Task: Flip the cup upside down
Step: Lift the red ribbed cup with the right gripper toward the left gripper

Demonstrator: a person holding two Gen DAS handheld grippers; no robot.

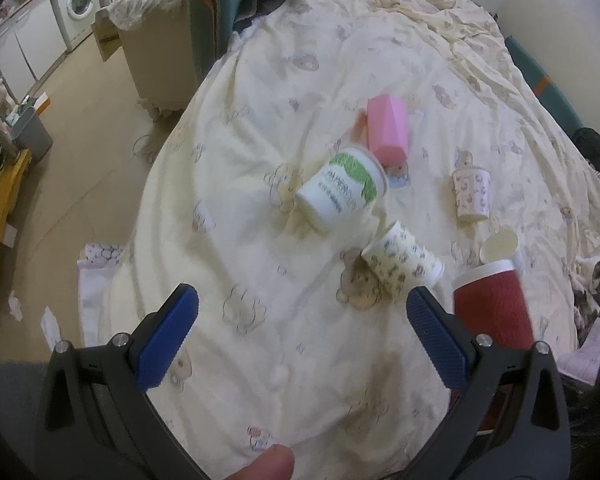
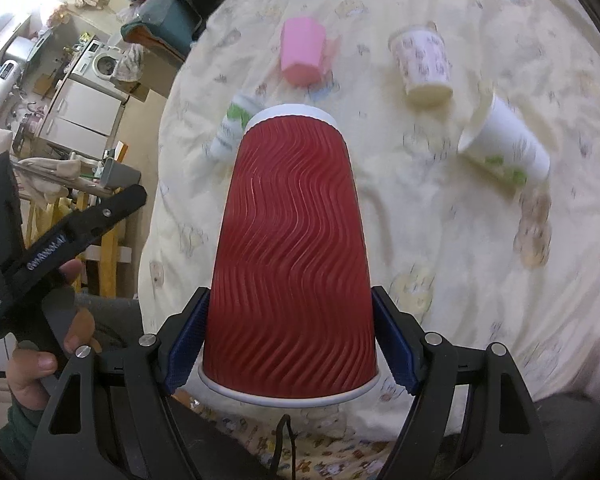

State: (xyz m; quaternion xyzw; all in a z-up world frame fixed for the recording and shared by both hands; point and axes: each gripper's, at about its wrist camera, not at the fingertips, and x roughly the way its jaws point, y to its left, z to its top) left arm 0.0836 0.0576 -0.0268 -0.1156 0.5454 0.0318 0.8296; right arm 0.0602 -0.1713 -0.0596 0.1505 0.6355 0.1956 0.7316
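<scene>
My right gripper (image 2: 290, 344) is shut on a red ribbed paper cup (image 2: 290, 248), held by its wide rim end with the narrow base pointing away from the camera. The same red cup (image 1: 492, 308) shows at the right of the left wrist view, above the bed. My left gripper (image 1: 302, 320) is open and empty above the cream duvet (image 1: 280, 280); it also appears at the left edge of the right wrist view (image 2: 60, 240), held by a hand.
Other cups lie on the duvet: a pink one (image 1: 388, 128), a white-and-green one (image 1: 342, 188), a patterned one (image 1: 402, 264), a pale printed one (image 1: 471, 194). A sofa (image 1: 160, 60) and the floor lie left of the bed.
</scene>
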